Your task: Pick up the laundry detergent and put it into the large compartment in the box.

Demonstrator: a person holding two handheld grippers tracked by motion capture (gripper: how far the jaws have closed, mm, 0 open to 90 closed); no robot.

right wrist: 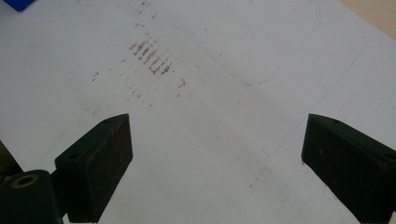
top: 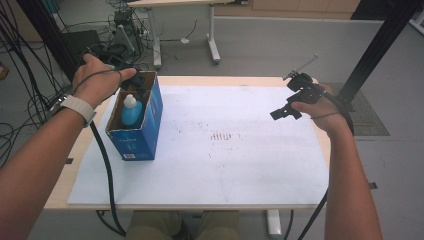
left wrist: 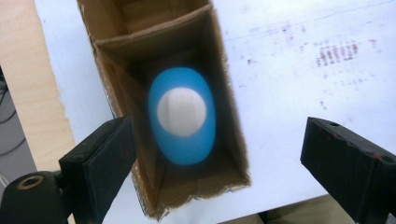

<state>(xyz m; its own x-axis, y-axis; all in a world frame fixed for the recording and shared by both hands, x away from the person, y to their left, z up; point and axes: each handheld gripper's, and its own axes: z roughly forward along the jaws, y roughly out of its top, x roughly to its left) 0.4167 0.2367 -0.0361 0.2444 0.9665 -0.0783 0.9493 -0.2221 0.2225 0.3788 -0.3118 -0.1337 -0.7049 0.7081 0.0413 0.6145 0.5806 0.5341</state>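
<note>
Left gripper (left wrist: 215, 154) wide open above box (left wrist: 224, 116), nothing held; blurred blue bottle (left wrist: 183, 144) prob. upright inside; right gripper (right wrist: 215, 154) open, empty, over white sheet (right wrist: 210, 116).

One blue bottle (top: 131, 111), one cardboard box (top: 145, 135) — two grippers.

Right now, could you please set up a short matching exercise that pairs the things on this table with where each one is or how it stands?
Things:
1. blue bottle
2. cardboard box
3. left tool
4. right tool

Places or states:
A. open, above the right side of the white mat, nothing between its jaws
B. upright inside the box, white cap up
C. open, above the box's open top
D. standing on the left part of the white mat, top open

Pairs: 1-B, 2-D, 3-C, 4-A
</note>
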